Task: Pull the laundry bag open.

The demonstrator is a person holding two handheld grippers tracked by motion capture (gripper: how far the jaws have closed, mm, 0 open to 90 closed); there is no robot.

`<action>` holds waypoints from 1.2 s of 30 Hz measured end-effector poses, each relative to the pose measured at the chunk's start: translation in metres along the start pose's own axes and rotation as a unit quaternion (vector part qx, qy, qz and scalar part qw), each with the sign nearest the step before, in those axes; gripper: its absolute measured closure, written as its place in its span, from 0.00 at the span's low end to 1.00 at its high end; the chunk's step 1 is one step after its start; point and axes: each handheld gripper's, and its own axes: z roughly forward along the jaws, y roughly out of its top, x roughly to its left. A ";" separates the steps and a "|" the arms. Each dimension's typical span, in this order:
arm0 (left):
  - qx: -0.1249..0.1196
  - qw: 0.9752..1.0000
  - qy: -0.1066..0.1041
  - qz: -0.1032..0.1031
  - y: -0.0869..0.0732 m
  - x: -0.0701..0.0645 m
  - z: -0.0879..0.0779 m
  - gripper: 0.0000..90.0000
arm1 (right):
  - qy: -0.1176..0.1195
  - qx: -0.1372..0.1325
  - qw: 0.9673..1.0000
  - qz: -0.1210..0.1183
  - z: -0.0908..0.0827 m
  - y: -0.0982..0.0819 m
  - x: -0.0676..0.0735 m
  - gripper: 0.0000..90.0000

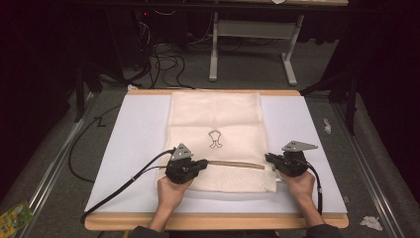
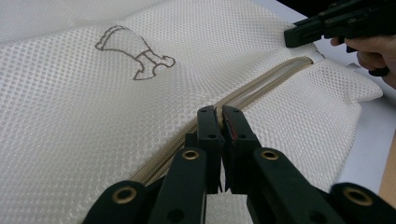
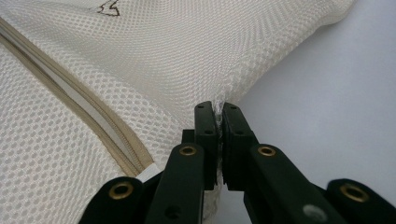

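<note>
A white board [image 1: 138, 148] covers most of the table at the centre of the high view. On it lies a cream mesh bag [image 1: 215, 119], flat, reaching from the board's far edge down to the lower middle. A tan zipper [image 1: 237, 164] runs across the bag near its bottom edge. The left gripper [image 1: 204, 163], lower left of centre, is clamped on the zipper's left end. The right gripper [image 1: 269, 158], lower right, pinches the bag's right edge beside the zipper's other end.

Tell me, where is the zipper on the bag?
In the high view, the zipper runs across the near part of the mesh laundry bag, between the left gripper and right gripper.
</note>
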 end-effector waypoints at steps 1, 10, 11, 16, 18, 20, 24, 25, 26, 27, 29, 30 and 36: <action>0.001 1.000 0.002 0.002 0.000 0.000 -0.001 0.96 | 0.001 0.000 1.000 0.002 0.000 0.000 0.000 0.97; 0.001 1.000 0.004 0.003 0.000 0.001 0.000 0.96 | 0.001 -0.001 1.000 0.005 0.000 0.000 0.000 0.97; 0.001 1.000 0.004 0.005 0.000 0.001 -0.001 0.97 | 0.001 0.000 1.000 0.006 0.000 0.000 0.000 0.97; 0.000 1.000 0.007 0.007 0.000 0.002 -0.003 0.97 | 0.003 -0.002 1.000 0.003 0.000 0.000 0.000 0.97; -0.004 1.000 0.008 0.003 -0.001 0.003 -0.005 0.97 | 0.003 -0.002 1.000 0.004 0.001 0.000 0.000 0.98; -0.005 1.000 0.010 0.003 -0.001 0.004 -0.007 0.97 | 0.001 0.000 1.000 0.004 0.000 0.000 0.000 0.98; -0.010 1.000 0.012 -0.002 -0.003 0.008 -0.009 0.97 | 0.000 -0.001 1.000 0.004 0.000 0.000 0.000 0.97; -0.010 1.000 0.011 -0.003 -0.003 0.008 -0.010 0.96 | -0.001 -0.001 1.000 0.003 0.000 0.000 0.000 0.98; -0.011 1.000 0.012 -0.003 -0.003 0.008 -0.010 0.97 | -0.001 -0.001 1.000 0.003 0.000 0.000 0.000 0.97; -0.011 1.000 0.013 -0.004 -0.003 0.008 -0.011 0.96 | -0.001 -0.001 1.000 0.004 0.000 0.000 0.000 0.97; -0.011 1.000 0.014 -0.002 -0.003 0.009 -0.012 0.97 | -0.001 0.000 1.000 0.004 0.000 0.000 0.000 0.98; -0.012 1.000 0.017 -0.003 -0.003 0.010 -0.014 0.97 | -0.003 0.000 1.000 0.001 0.000 0.000 0.000 0.98; -0.020 1.000 0.020 -0.007 -0.004 0.013 -0.019 0.97 | -0.007 0.000 1.000 0.004 -0.001 0.000 -0.001 0.98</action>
